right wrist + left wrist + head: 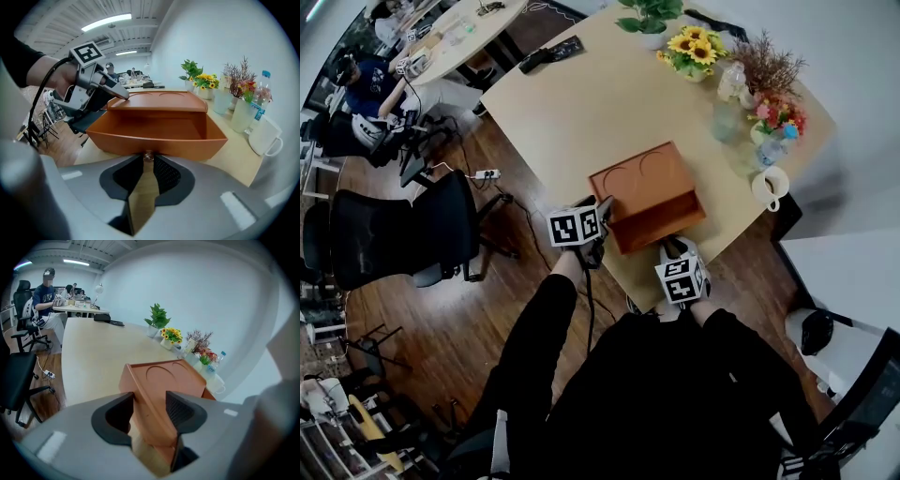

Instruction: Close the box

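An orange box (642,178) lies on the pale table (572,103) near its front edge, with its drawer (661,223) pulled out toward me. My left gripper (605,208) is shut on the box's left front corner (154,413), one pad on each side of the wall. In the right gripper view the left gripper (119,93) pinches that same corner of the lid. My right gripper (673,248) is at the drawer's front. A small metal knob (148,156) sits between the tips of the right gripper (148,162), which are closed in on it. The drawer (154,140) looks empty.
Potted plants and sunflowers (694,49), a water bottle (262,101) and a white mug (769,186) stand at the table's right back. A black office chair (403,234) is on the floor to the left. A person (47,296) sits at a far desk.
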`<state>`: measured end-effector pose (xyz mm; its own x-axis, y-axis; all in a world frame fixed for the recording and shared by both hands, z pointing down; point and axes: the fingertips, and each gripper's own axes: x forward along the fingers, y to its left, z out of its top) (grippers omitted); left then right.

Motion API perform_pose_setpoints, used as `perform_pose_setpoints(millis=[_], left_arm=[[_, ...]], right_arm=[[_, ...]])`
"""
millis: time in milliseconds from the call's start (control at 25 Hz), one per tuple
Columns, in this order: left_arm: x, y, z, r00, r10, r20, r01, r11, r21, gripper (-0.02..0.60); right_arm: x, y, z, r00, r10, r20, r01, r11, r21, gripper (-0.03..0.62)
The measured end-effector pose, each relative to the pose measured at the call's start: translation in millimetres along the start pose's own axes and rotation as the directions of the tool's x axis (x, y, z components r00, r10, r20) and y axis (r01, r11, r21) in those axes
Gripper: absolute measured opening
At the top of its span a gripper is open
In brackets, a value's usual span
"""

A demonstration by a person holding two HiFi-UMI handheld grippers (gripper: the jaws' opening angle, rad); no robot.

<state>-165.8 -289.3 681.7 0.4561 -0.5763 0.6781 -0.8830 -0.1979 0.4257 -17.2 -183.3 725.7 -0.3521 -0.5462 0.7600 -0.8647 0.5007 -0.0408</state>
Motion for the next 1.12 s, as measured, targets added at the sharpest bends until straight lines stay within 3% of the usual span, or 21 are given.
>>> perform_pose_setpoints(millis=[440, 680, 840, 1040, 1120], left_arm=[[0.3, -2.3, 1.1, 1.000, 0.015, 0.002, -0.015, 1.000, 0.010, 0.199], [-1.9, -1.3, 1.6, 0.999, 0.046, 0.016, -0.046, 0.999, 0.011, 0.199], [-18.0, 3.4, 7.2, 0.986, 0.120, 0.112, -0.131, 0.987, 0.092, 0.213], [-69.8, -3.2, -10.4, 0.969, 0.124, 0.212, -0.120, 0.992, -0.032, 0.221], [-93.1, -25.2, -22.1, 0.963, 0.110, 0.248, -0.107, 0.994, -0.025, 0.219]], right_arm=[[43.4, -11.1, 59.0, 1.000, 0.019, -0.012, -0.020, 0.999, -0.048, 0.070], [46.3, -9.3, 63.6, 0.999, 0.038, -0.025, -0.039, 0.998, -0.054, 0.072], [35.0, -9.6, 59.1, 0.997, 0.080, -0.014, -0.080, 0.995, -0.057, 0.100], [-10.5, -33.5, 45.3, 0.987, 0.152, 0.051, -0.152, 0.988, -0.011, 0.103], [-36.1, -42.4, 49.1, 0.979, 0.178, 0.098, -0.178, 0.984, -0.015, 0.103]])
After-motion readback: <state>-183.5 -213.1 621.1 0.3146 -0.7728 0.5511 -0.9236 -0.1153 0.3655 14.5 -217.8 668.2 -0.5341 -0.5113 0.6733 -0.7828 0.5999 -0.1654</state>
